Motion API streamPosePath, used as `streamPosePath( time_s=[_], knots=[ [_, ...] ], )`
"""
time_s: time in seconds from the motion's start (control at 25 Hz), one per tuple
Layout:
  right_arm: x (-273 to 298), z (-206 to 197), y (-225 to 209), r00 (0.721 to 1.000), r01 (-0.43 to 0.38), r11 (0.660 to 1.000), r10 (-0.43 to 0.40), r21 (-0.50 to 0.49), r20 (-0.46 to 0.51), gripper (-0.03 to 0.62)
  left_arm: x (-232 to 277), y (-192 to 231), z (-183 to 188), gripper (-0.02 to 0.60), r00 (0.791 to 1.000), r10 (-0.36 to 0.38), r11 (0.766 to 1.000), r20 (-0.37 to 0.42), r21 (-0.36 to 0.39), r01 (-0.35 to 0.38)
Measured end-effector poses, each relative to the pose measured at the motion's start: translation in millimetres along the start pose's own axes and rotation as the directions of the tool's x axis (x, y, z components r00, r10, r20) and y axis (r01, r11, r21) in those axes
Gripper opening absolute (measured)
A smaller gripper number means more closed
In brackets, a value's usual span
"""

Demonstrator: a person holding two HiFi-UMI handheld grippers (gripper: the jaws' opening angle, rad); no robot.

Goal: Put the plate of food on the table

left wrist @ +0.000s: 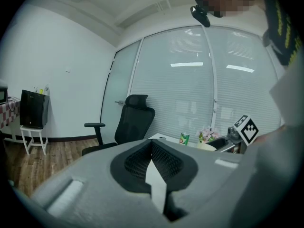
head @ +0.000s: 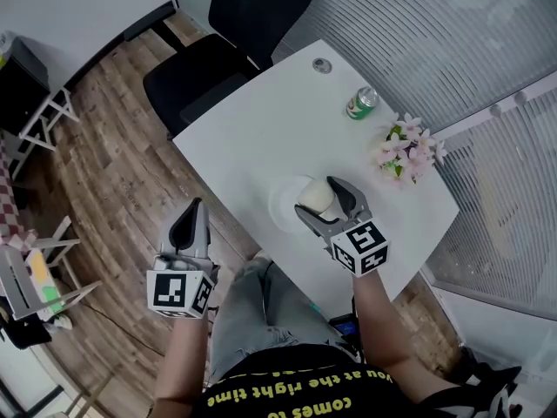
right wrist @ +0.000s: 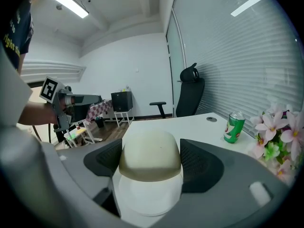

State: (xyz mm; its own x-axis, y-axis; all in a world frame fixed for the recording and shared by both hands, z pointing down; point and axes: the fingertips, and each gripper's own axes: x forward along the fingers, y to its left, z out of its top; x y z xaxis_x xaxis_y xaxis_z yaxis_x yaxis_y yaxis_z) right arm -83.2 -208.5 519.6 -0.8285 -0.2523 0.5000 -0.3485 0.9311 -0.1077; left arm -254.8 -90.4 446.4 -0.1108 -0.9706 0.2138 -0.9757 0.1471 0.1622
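Left gripper [head: 191, 209] hangs off the table's [head: 252, 120] near edge, jaws pinched together on nothing. Right gripper [head: 318, 197] is spread wide, pads snug against the pale bun [right wrist: 151, 151]. The bun's white plate [head: 283, 209] sits by the near edge. Green can [head: 362, 103] and pink flowers [head: 407, 151] line the far edge, with a black chair [head: 235, 33] past the left corner.

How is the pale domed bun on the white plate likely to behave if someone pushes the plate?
The bun looks smooth and puffy, so it is probably soft and light, and may dent if squeezed. It seems to lie loose on the shallow plate, off-centre in the head view, so a quick push could slide or tip it off.
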Motion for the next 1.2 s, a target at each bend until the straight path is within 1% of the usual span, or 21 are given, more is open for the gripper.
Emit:
streamPosePath(
  time_s=[0.2, 0.44, 0.92, 1.2],
  knots=[
    [13, -12, -1, 1.0, -0.012, 1.0, 0.012, 0.012, -0.021, 0.388, 1, 4, -12, 0.0, 1.0, 0.01, 1.0, -0.024, -0.01, -0.011],
    [32, -36, 0, 0.998, -0.03, 0.999, 0.03, 0.013, -0.063, 0.388, 3, 6, -25, 0.0, 0.999, 0.019, 1.0, -0.048, -0.018, -0.02],
    [59, -78, 4, 0.986, -0.055, 0.998, 0.054, -0.003, -0.16, 0.388, 8, 10, -37, 0.0, 0.997, 0.021, 0.999, -0.072, -0.027, -0.023],
    [66, -100, 4, 0.976, -0.056, 0.998, 0.054, -0.004, -0.21, 0.388, 11, 10, -43, 0.0, 0.997, 0.022, 0.999, -0.075, -0.036, -0.024]
  ],
)
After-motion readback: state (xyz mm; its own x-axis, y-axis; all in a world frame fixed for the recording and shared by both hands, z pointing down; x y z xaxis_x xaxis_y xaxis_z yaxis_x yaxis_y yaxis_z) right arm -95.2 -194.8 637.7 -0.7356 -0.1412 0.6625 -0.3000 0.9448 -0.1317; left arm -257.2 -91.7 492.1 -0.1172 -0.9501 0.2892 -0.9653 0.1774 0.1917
